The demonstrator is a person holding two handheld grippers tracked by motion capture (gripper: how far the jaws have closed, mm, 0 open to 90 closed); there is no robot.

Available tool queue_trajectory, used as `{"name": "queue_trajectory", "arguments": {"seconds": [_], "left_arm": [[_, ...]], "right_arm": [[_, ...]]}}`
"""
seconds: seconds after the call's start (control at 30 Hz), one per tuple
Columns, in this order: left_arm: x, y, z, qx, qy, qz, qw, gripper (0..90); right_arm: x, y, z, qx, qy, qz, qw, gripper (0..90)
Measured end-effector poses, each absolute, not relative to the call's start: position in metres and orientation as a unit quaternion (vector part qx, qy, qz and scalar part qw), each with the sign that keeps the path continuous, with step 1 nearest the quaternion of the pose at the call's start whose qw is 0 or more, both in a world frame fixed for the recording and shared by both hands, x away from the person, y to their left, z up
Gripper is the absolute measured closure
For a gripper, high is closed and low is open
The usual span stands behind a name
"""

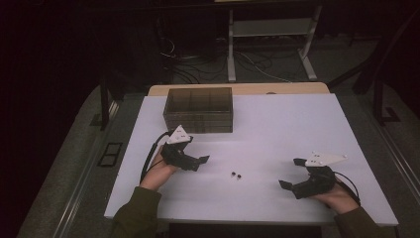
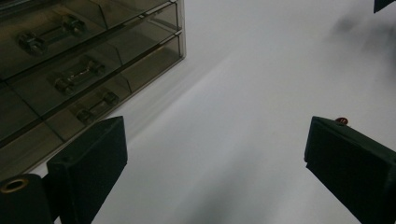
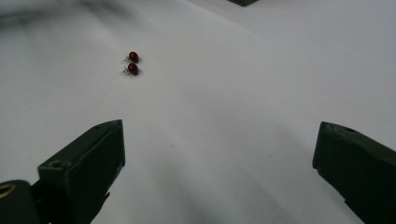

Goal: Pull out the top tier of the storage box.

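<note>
- The right gripper (image 1: 289, 174) is resting near the table's (image 1: 277, 119) front edge, jaws spread wide, holding nothing.
- The two red earrings (image 3: 132, 63) are lying side by side mid-table, between both grippers; they look tiny, light, probably slippery, so pinching the bead suits best.
- The left gripper (image 1: 200, 162) is hovering released, empty.
- Farthest back, the smoky drawer box (image 1: 199, 109) is sitting closed.

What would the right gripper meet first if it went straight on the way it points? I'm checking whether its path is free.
Probably nothing on the bare white table directly ahead. The right gripper stands open, and the two small red earrings lie left of its line, so it would likely pass beside them, though depth is hard to judge.
</note>
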State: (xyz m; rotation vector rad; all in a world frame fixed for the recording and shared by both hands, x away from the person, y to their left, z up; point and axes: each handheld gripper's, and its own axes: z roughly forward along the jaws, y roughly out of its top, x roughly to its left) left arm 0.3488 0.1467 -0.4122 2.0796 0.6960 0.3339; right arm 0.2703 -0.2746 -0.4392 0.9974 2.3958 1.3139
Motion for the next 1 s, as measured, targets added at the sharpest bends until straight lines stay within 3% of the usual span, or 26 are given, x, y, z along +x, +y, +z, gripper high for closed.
{"name": "queue_trajectory", "arguments": {"seconds": [1.0], "left_arm": [[0.373,0.14,-0.409,0.835,0.283,0.135,0.452,5.8]], "right_arm": [[0.271,-0.275,-0.44,0.344,0.816,0.449,0.118,1.9]]}}
